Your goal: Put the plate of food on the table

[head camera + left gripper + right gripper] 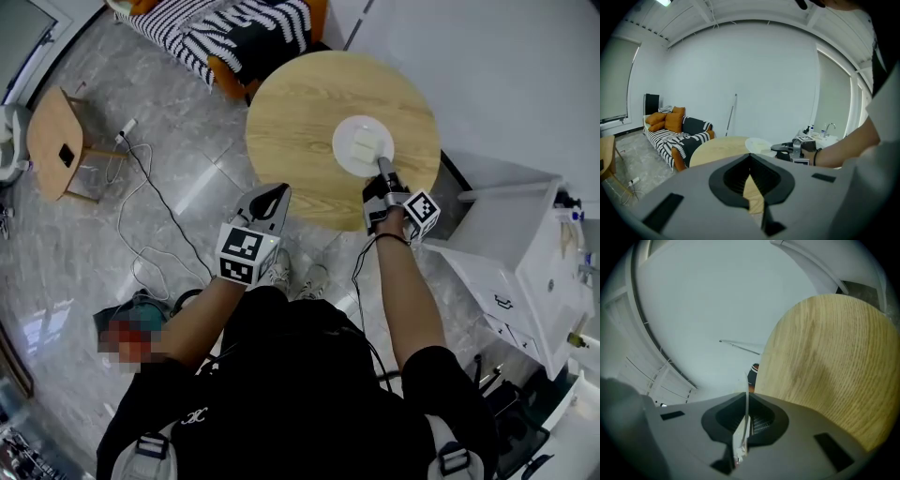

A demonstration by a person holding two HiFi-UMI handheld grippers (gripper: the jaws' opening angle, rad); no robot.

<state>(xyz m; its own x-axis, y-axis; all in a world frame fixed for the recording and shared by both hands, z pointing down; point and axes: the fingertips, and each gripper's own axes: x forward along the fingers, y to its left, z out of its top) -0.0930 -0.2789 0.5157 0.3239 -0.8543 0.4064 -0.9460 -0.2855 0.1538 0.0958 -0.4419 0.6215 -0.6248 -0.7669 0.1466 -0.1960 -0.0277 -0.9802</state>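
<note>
A white plate (346, 152) carrying pale slices of food (367, 143) rests on the right part of the round wooden table (300, 112). My right gripper (382, 170) reaches over the table's near edge and is shut on the plate's near rim. In the right gripper view that rim shows as a thin white edge (746, 401) between the jaws, with the table (825, 362) to the right. My left gripper (273, 199) hovers at the table's front edge, shut and holding nothing. From the left gripper view the plate (757, 144) and the right gripper (782, 148) lie ahead to the right.
A striped sofa with orange cushions (225, 28) stands behind the table. A small wooden side table (54, 141) and a cable (141, 202) are on the floor to the left. A white cabinet (525, 272) stands close on the right. The person's feet (292, 274) are under the table's edge.
</note>
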